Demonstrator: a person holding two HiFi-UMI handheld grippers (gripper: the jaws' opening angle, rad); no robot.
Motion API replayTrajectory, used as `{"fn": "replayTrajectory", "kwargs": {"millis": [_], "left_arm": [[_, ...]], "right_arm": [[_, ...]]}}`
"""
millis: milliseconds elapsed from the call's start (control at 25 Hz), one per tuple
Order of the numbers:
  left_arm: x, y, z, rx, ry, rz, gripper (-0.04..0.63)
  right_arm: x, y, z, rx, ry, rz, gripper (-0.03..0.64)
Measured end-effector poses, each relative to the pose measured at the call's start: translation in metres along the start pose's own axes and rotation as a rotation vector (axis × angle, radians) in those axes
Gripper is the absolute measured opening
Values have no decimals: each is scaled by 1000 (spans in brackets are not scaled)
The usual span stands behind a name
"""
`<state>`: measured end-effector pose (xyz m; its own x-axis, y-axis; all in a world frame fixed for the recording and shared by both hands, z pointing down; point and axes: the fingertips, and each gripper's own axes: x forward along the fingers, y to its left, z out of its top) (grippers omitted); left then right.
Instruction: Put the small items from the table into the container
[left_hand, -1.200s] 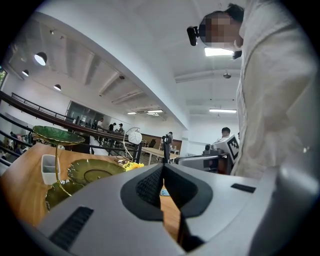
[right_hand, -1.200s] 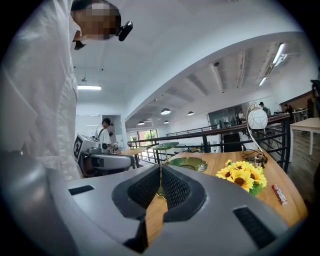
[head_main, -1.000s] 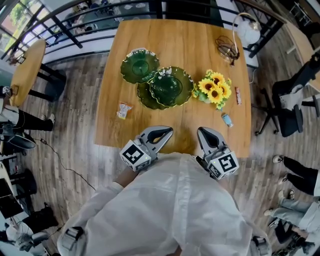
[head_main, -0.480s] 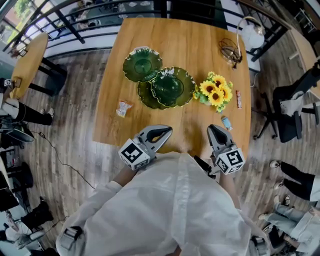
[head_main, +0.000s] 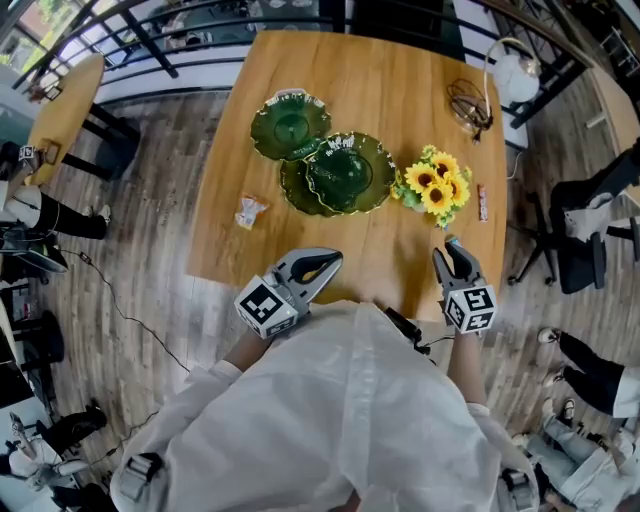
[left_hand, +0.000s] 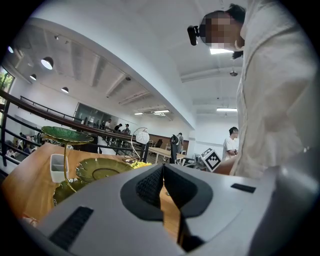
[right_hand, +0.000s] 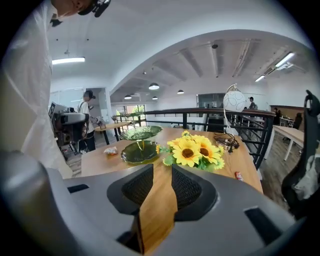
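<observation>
Small items lie loose on the counter (head_main: 380, 90): wrapped snack (head_main: 248, 211) left of the green dishes (head_main: 345, 172), red bar (head_main: 483, 203) at the right edge beyond the sunflowers (head_main: 436, 185). The small blue piece seen a moment ago is now hidden. Right tongs (head_main: 452, 250) have come forward and down over that spot, jaws opening, only bare wood between them. Left tongs (head_main: 325, 265) closed tight, empty, at the near edge. Likely the first pick is starting.
</observation>
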<state>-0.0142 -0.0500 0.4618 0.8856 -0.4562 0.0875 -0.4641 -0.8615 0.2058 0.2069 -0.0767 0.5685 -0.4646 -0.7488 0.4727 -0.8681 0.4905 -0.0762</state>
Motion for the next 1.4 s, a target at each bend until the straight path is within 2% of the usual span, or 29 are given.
{"fn": "replayTrajectory", "kwargs": {"millis": [280, 480, 840, 1160, 1400], "left_arm": [[-3, 2, -3, -2, 8, 30, 9], [-6, 2, -3, -6, 9, 43, 9], [-9, 2, -4, -7, 21, 49, 9], [-4, 4, -6, -19, 39, 50, 9], [-1, 5, -7, -23, 45, 54, 9]], "right_arm": [[16, -50, -50, -56, 193, -74, 155], [24, -64, -72, -90, 290, -73, 178], [30, -83, -93, -104, 383, -94, 193], [37, -97, -116, -153, 499, -78, 199], [38, -108, -135, -141, 568, -76, 202]]}}
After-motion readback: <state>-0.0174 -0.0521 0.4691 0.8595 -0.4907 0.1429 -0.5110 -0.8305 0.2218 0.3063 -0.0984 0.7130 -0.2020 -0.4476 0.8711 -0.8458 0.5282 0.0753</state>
